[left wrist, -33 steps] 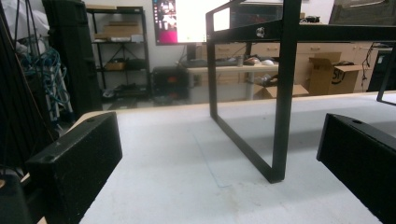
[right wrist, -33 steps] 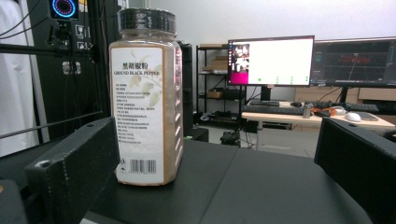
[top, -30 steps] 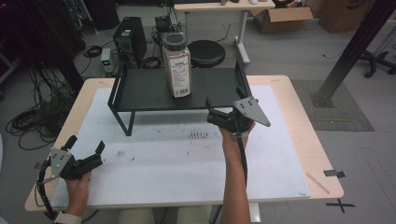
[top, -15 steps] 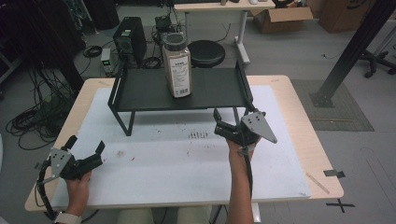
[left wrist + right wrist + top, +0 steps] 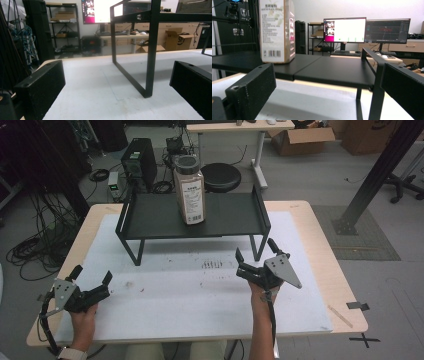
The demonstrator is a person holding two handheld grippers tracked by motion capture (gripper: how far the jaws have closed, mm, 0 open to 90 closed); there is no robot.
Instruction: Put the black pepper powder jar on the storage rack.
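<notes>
Two grippers wait with jaws apart as I hold my right gripper [image 5: 255,252] before the black rack [image 5: 150,217] bearing a pepper jar [image 5: 189,190], my left gripper [image 5: 91,276] near the table's [image 5: 320,245] corner.

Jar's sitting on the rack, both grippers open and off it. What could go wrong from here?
1. The jar is tall and narrow and stands free on the rack; a bump from one open jaw of the right gripper could tip it.
2. The rack's raised end rail lies between the right gripper and the jar, so a low, straight approach may clip it and shift the rack.
3. The left gripper is low near the rack leg; a forward sweep could catch it.
</notes>
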